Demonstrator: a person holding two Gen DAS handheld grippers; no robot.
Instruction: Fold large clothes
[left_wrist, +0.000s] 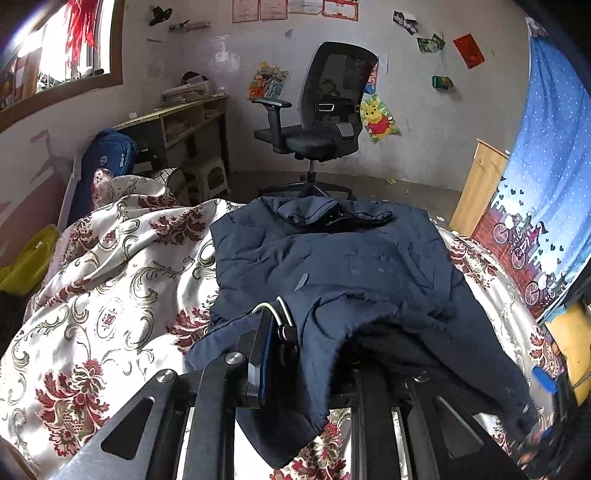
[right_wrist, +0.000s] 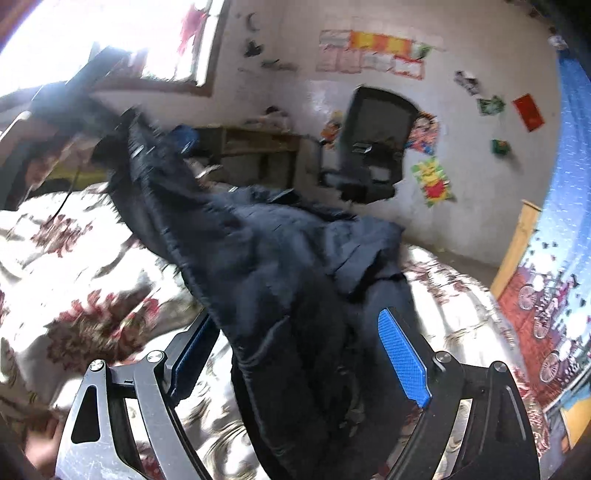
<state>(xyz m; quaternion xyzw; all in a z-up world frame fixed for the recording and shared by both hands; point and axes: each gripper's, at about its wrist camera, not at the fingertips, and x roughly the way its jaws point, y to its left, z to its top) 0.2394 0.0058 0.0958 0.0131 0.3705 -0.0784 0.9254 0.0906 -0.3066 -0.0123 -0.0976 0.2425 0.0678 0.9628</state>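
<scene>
A navy padded jacket lies spread on the floral bedspread, collar toward the far end. My left gripper is shut on a fold of its near edge. The fabric drapes over the gripper's right side and hides that finger. In the blurred right wrist view the jacket rises to the upper left, where the left gripper holds it up. My right gripper stands open. A dark strip of jacket runs between its blue pads, and neither pad presses on it.
Beyond the bed's far end stands a black office chair. A wooden desk, a stool and a blue bag are at the far left. A wooden cabinet and a blue curtain are on the right.
</scene>
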